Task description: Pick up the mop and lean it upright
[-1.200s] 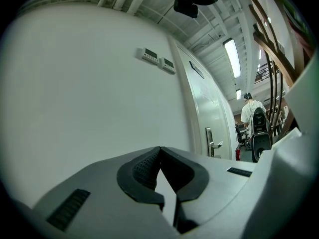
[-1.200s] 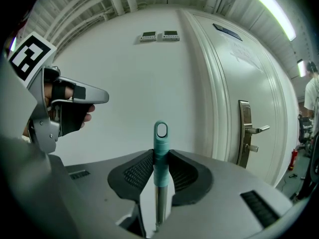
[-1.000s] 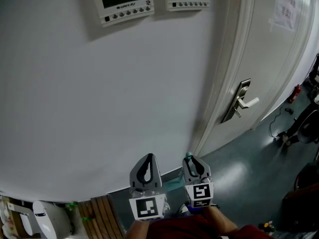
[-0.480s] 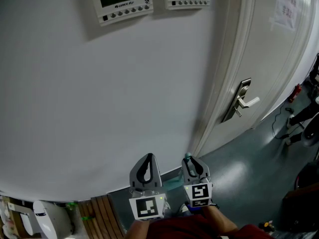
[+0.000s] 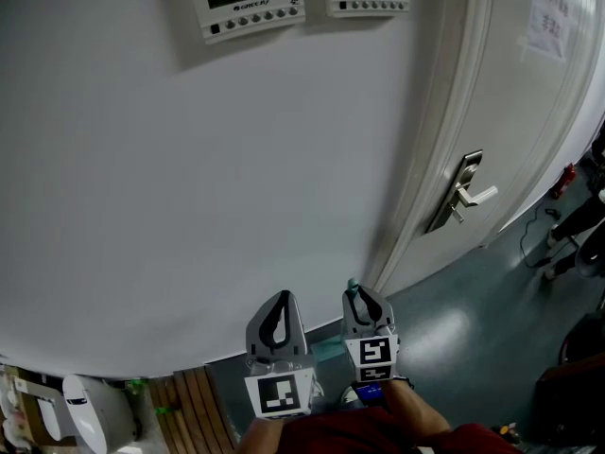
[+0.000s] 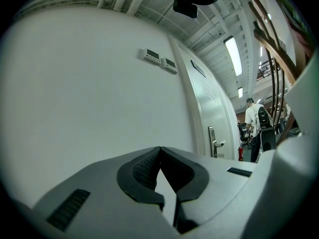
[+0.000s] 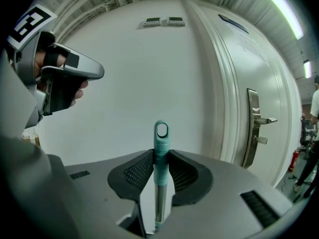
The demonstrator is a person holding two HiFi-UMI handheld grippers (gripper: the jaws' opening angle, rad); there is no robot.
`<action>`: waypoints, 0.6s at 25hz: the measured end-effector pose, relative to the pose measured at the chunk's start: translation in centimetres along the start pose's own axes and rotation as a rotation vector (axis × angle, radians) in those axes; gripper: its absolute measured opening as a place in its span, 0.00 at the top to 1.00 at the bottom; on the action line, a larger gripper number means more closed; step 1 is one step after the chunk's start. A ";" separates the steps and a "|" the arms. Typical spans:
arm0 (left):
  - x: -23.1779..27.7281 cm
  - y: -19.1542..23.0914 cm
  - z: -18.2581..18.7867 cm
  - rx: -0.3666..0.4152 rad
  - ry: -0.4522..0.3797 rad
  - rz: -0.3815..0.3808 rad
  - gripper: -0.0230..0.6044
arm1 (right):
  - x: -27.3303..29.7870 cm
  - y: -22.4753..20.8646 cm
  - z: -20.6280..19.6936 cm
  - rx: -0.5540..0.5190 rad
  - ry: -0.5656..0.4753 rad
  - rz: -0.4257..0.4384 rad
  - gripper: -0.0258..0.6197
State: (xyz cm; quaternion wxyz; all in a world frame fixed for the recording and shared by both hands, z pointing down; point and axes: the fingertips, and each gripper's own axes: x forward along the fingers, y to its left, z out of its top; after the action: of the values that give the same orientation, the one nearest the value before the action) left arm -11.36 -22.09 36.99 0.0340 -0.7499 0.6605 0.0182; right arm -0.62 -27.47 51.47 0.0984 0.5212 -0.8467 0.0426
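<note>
Standing upright in the right tool (image 7: pixel 160 154), the mop (image 7: pixel 161 131) is clamped by the teal grip at the top of its handle. The pads press on both sides, and the looped cap pokes out above them. Its lower end is out of sight in every view. Over the last second the handle top has crept only slightly nearer the wall (image 5: pixel 189 206), just left of the door (image 5: pixel 529 112), and the grip has not loosened. I judge the lift to be done, with the leaning against the wall still to finish before any release. The left tool (image 6: pixel 159 152) hangs beside it with its tips together and nothing between them. By count there is one mop, two tools, one door with one lever handle (image 5: pixel 470 197), and two control panels (image 5: pixel 250 3) high on the wall.
</note>
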 end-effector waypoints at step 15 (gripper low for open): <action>-0.7 1.3 0.4 0.006 -0.009 0.030 0.94 | 6.5 0.0 0.8 -0.025 0.000 -0.019 0.79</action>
State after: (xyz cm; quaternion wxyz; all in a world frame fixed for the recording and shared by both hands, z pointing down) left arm -12.76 -21.58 36.61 0.0391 -0.7396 0.6716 0.0202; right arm -3.54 -33.26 52.02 0.1055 0.5278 -0.8422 0.0310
